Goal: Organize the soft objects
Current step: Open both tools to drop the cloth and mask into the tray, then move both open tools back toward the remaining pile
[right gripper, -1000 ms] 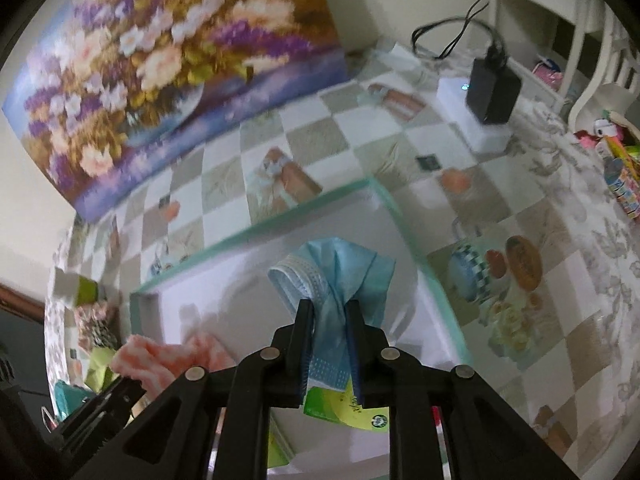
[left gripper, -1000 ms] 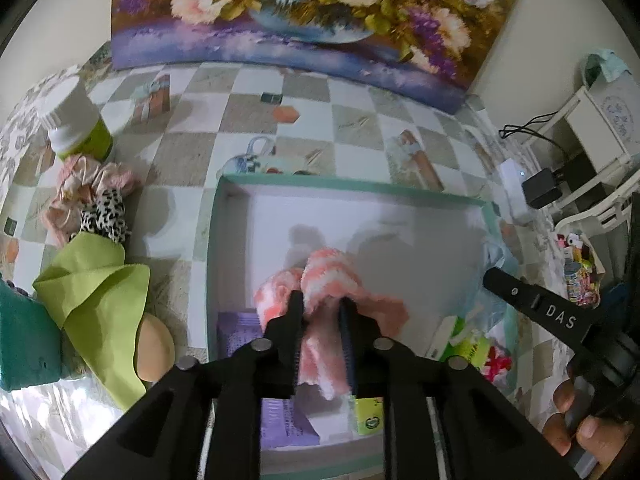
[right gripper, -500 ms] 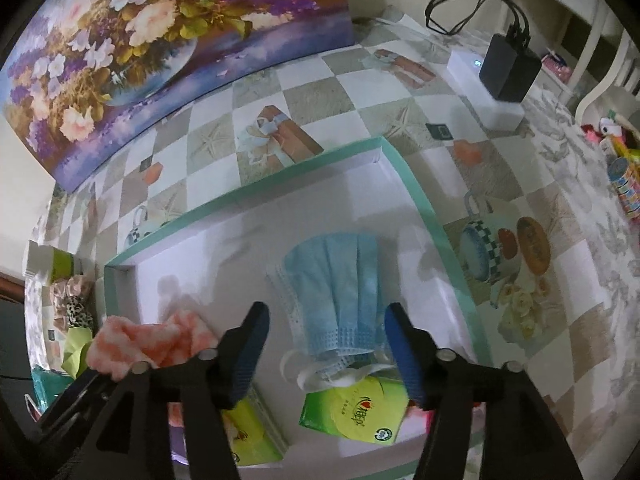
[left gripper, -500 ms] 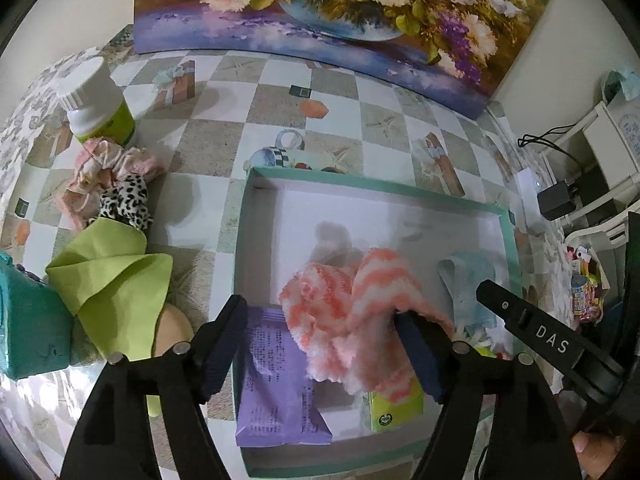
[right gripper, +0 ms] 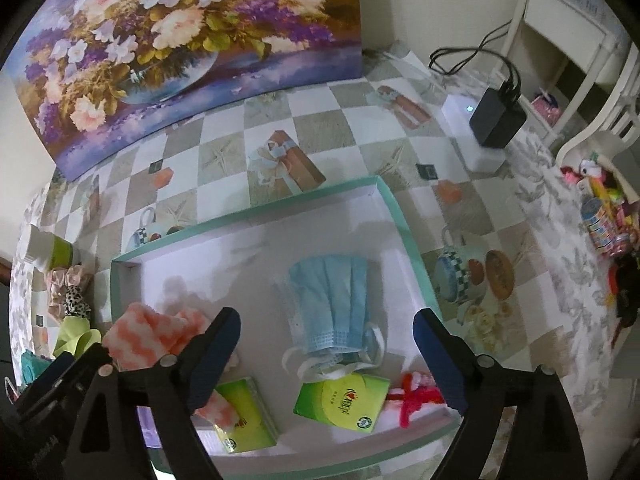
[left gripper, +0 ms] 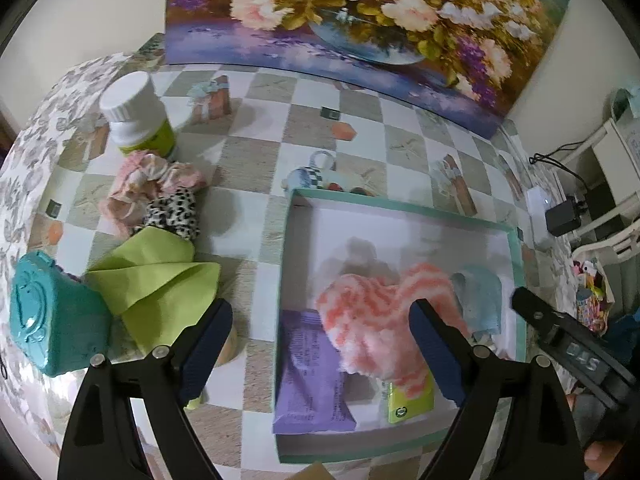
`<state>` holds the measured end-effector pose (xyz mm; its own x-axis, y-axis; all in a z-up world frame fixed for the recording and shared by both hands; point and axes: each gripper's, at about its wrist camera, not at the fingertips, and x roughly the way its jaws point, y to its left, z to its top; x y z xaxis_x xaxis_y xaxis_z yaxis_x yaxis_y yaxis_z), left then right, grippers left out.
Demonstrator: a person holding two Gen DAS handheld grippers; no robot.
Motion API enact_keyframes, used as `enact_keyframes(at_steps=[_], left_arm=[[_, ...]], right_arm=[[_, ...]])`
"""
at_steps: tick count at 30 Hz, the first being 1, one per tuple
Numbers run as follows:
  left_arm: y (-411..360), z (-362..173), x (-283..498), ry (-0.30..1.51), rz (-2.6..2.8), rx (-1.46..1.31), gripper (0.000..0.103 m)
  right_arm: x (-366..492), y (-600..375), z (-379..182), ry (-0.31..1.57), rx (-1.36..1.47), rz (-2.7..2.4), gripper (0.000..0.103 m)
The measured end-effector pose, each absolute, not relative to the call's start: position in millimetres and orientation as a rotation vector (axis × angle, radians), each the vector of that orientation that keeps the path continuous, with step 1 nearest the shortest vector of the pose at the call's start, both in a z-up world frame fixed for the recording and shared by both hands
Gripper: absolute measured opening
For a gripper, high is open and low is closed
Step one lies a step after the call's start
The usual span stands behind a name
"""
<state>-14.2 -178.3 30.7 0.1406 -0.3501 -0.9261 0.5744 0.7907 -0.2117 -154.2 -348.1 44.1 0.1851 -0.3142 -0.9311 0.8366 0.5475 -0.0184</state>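
A shallow teal-edged box (left gripper: 400,203) (right gripper: 404,216) lies on the checkered tablecloth. In it lie a pink-and-white fuzzy cloth (left gripper: 380,312) (right gripper: 148,332), a blue face mask (right gripper: 336,304) (left gripper: 480,300), a purple packet (left gripper: 312,376), green tissue packs (right gripper: 340,400) and a red bow (right gripper: 416,396). My left gripper (left gripper: 320,348) is open and empty above the box's near left side. My right gripper (right gripper: 326,352) is open and empty above the mask. Left of the box lie a pink scrunchie (left gripper: 148,184), a leopard scrunchie (left gripper: 176,212) and a green cloth (left gripper: 156,280).
A white-capped bottle (left gripper: 136,116) stands at far left. A teal case (left gripper: 48,320) lies at the left edge. A flower painting (left gripper: 360,20) leans on the back wall. A white hub with a black charger (right gripper: 492,120) sits at right, near a white chair (right gripper: 592,92).
Both grippers have opened and let go: the left dropped the pink fuzzy cloth in the box, the right dropped the blue mask. Both have drawn back and up.
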Motion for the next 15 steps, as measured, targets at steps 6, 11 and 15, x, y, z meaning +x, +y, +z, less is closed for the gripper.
enact_keyframes(at_steps=[6,11,15], left_arm=[[-166.4,31.7,-7.6,1.288,-0.615,0.251,0.09],[-150.4,43.7,0.1,1.266,-0.593,0.233,0.09],[-137.7,52.4,6.7,1.25,-0.57,0.222,0.09]], right_arm=[[-157.8,-344.9,69.9,1.058,0.559,-0.889,0.102],[-160.5,-340.3,89.5,1.009,0.572,-0.887,0.102],[-161.3,-335.0,105.4,0.971,0.566,-0.887,0.102]])
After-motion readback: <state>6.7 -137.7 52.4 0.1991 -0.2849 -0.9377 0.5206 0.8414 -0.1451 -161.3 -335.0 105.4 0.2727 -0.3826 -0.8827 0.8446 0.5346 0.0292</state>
